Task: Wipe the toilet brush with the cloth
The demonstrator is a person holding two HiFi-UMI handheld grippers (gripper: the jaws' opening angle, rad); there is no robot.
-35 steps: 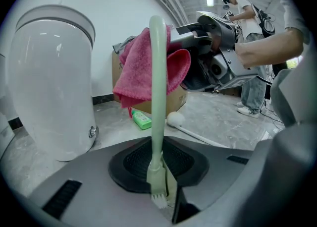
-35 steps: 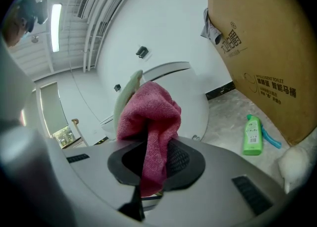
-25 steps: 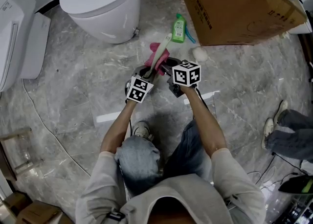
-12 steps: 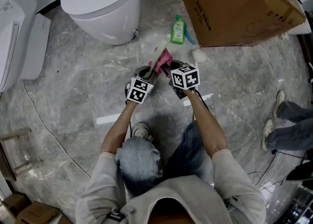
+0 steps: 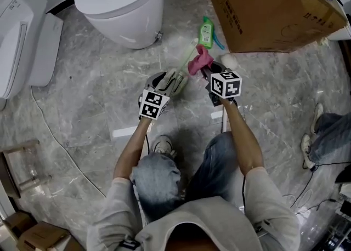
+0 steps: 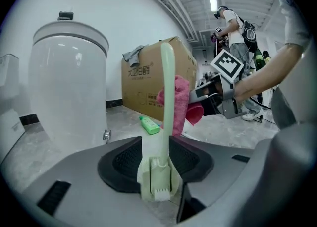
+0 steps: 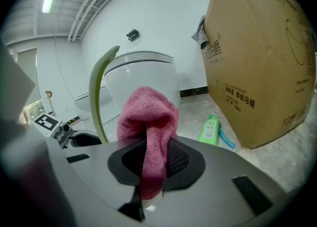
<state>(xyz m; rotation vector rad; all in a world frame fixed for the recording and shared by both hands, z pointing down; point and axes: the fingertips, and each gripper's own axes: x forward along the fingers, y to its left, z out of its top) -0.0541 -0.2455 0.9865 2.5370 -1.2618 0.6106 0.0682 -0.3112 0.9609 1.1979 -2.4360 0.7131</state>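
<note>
The pale green toilet brush [image 5: 185, 63] slants from my left gripper [image 5: 166, 84] up toward the green bottle. In the left gripper view its head end [image 6: 157, 176] sits between the jaws of the left gripper [image 6: 156, 160], which are opening. There is a gap on each side of the thin handle. My right gripper [image 5: 211, 72] is shut on the pink cloth [image 5: 200, 60], which hangs beside the upper handle. In the right gripper view the cloth [image 7: 148, 122] bunches out of the right gripper [image 7: 156, 160] and the curved handle [image 7: 94, 97] stands just left of it.
A white toilet [image 5: 123, 3] stands at the back left, a big cardboard box [image 5: 263, 3] at the back right. A green bottle [image 5: 206, 32] and a white lump [image 5: 227, 60] lie on the marble floor between them. Another person's legs [image 5: 329, 140] are at the right edge.
My right gripper has slid the pink cloth to the right and up along the handle toward its tip. The left gripper's jaws now stand wider around the brush.
</note>
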